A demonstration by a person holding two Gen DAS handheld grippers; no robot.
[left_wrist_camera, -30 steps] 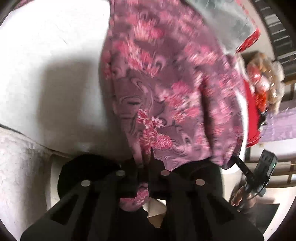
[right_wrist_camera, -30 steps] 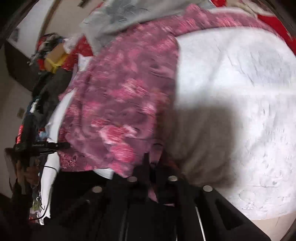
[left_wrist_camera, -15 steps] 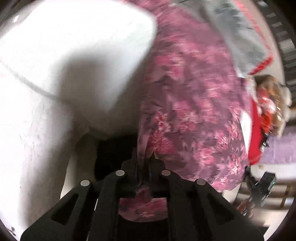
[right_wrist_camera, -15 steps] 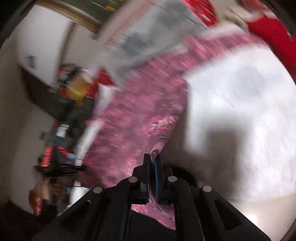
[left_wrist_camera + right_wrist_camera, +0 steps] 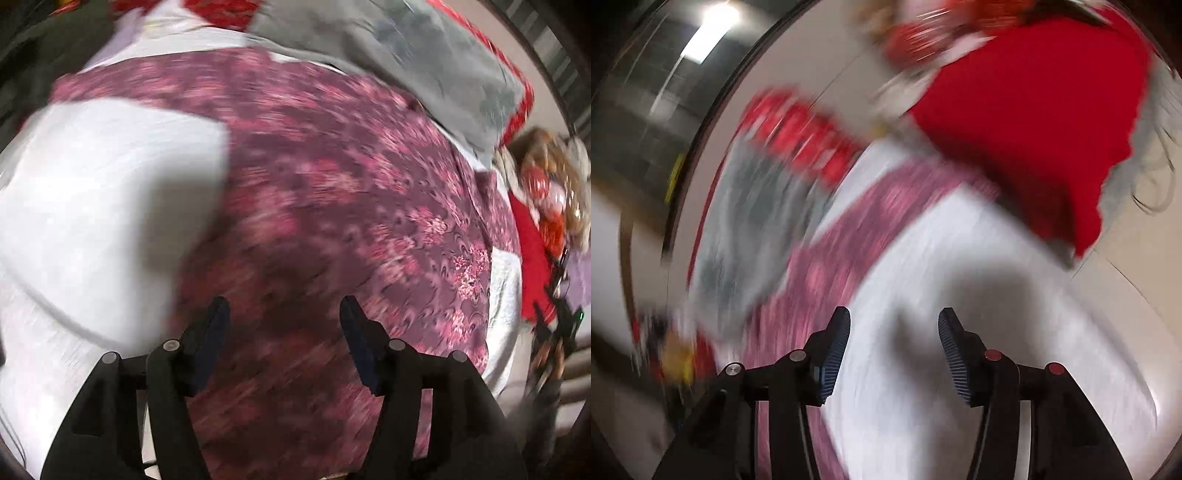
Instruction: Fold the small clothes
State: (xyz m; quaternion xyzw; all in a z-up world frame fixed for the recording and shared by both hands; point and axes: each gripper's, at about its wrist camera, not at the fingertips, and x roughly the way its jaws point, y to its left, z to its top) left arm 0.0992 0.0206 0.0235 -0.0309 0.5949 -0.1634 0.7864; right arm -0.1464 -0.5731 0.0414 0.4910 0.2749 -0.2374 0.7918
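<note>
A purple garment with a pink flower print (image 5: 332, 206) lies spread on the white table cover (image 5: 92, 206). My left gripper (image 5: 284, 314) is open and empty just above the garment's near part. In the right wrist view the same garment (image 5: 827, 273) is a blurred strip at the left. My right gripper (image 5: 894, 325) is open and empty over the white cover (image 5: 997, 314), to the right of the garment.
A grey cloth (image 5: 406, 55) lies beyond the garment, with red patterned fabric (image 5: 524, 107) behind it. A plain red cloth (image 5: 1034, 122) lies at the table's far side. Cluttered items (image 5: 546, 195) stand off the right edge. Both views are motion-blurred.
Both grippers were shut on the flowered garment's edge and have opened and let it go. The garment now lies flat. Both cameras have swung, the right one away from the garment.
</note>
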